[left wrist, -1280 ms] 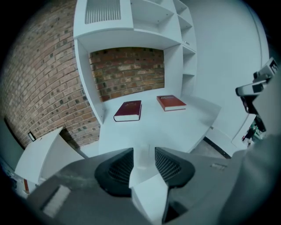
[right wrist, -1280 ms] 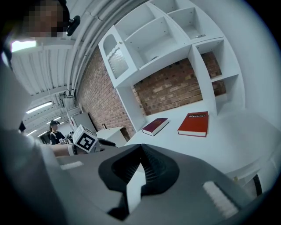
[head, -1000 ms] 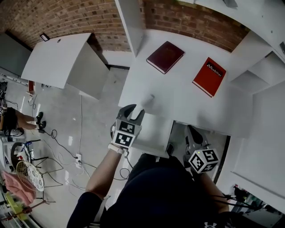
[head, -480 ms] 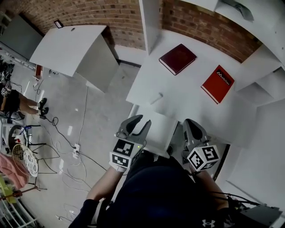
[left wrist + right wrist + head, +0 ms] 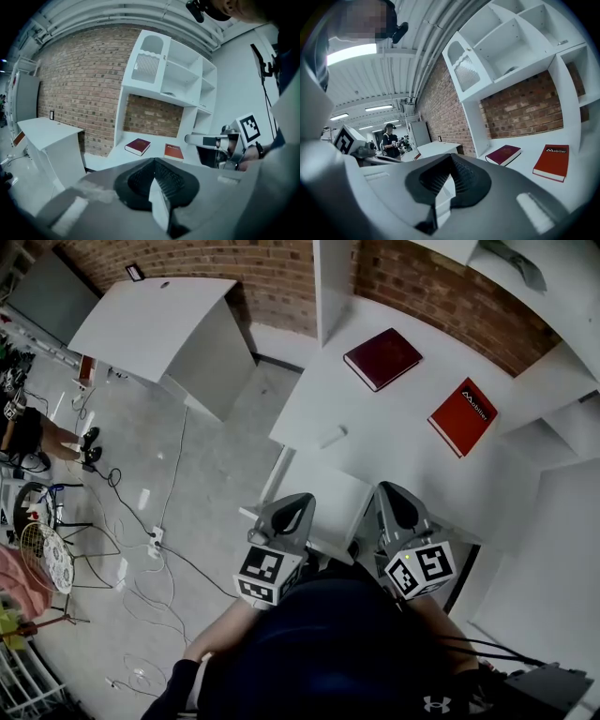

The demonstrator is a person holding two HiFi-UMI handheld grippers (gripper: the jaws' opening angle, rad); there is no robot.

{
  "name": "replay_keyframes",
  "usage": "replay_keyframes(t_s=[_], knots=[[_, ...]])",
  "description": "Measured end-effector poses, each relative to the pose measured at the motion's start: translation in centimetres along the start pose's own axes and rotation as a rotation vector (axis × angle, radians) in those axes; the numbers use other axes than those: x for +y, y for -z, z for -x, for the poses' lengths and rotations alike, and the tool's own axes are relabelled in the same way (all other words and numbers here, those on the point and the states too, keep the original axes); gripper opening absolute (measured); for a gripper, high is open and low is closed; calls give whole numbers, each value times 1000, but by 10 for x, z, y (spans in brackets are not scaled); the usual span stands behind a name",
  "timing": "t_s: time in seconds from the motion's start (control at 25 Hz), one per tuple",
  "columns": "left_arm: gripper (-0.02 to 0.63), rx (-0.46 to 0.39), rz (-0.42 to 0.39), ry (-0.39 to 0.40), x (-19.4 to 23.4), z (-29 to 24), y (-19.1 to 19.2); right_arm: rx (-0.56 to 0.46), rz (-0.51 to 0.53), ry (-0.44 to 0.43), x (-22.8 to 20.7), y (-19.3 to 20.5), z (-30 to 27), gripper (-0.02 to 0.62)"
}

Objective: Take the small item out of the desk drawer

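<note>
A small white cylinder-like item (image 5: 332,437) lies on the white desk top (image 5: 403,451), apart from both grippers. Below it the drawer (image 5: 319,502) juts out from the desk's front edge; I see nothing in it. My left gripper (image 5: 296,502) hovers over the drawer's near left corner, close to my body. Its jaws are shut and empty in the left gripper view (image 5: 153,161). My right gripper (image 5: 388,491) hangs beside it at the drawer's right. It is also shut with nothing held (image 5: 451,157).
A maroon book (image 5: 382,358) and a red book (image 5: 461,415) lie at the back of the desk. White shelving (image 5: 562,381) rises on the right. A white cabinet (image 5: 159,329) stands to the left, with cables (image 5: 150,549) on the floor. A person (image 5: 391,140) stands far off.
My left gripper has drawn back from the desk top toward my body and its jaws have shut. The small white item stays lying on the desk.
</note>
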State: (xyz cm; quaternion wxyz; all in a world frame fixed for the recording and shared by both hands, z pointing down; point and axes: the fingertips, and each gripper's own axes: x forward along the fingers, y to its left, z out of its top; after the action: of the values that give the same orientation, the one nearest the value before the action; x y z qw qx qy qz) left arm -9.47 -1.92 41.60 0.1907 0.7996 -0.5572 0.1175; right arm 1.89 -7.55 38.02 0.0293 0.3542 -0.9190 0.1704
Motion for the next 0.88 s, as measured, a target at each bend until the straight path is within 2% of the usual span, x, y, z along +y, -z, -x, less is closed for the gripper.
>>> replay_keyframes(t_s=[0.88], knots=[[3, 5, 10, 39, -5, -8, 2, -6, 48, 14, 8, -3, 11, 2]])
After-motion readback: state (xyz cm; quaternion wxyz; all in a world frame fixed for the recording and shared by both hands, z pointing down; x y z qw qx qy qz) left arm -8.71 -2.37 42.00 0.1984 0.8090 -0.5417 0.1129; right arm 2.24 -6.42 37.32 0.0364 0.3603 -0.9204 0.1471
